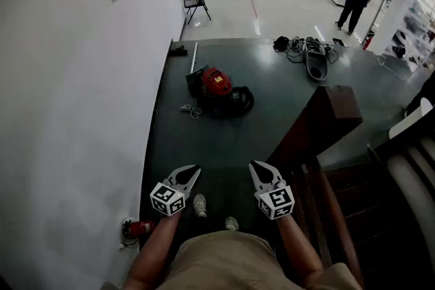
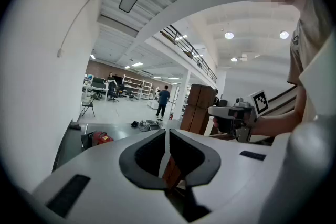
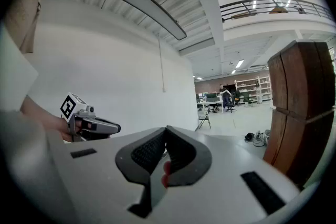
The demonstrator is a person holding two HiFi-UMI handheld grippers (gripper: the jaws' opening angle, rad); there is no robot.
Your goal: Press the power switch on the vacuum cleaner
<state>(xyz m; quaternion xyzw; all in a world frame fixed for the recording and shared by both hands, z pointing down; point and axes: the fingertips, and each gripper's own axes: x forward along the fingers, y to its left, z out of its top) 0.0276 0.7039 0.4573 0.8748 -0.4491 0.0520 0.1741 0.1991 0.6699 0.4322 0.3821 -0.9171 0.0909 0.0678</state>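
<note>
Both grippers hover just in front of you, well apart from the job: your left gripper (image 1: 192,172) is clenched, its jaws meeting at the tips on nothing, and your right gripper (image 1: 257,167) is clamped shut the same way and holds nothing. Your target, the red vacuum cleaner (image 1: 216,83), sits on the dark floor mat (image 1: 285,105) far ahead of you, near the white wall (image 1: 75,92). You cannot make out its power switch from where you stand, so the first risk is pressing the wrong spot on the housing. Its black hose (image 1: 242,102) curls around its right side, and a pale cord (image 1: 191,109) lies loose at its near left corner. Either one could catch a jaw or your foot as you close in. I judge that a push from a closed tip could also skid off the rounded red shell, or shove the whole machine along the smooth mat instead of working the switch. To your right, the wooden stair post (image 1: 327,120) stands close to your right arm, and a wide swing there could knock it. Farther out, a heap of cables and gear (image 1: 309,54) lies on the mat's far edge, away from your direct line to the vacuum.
</note>
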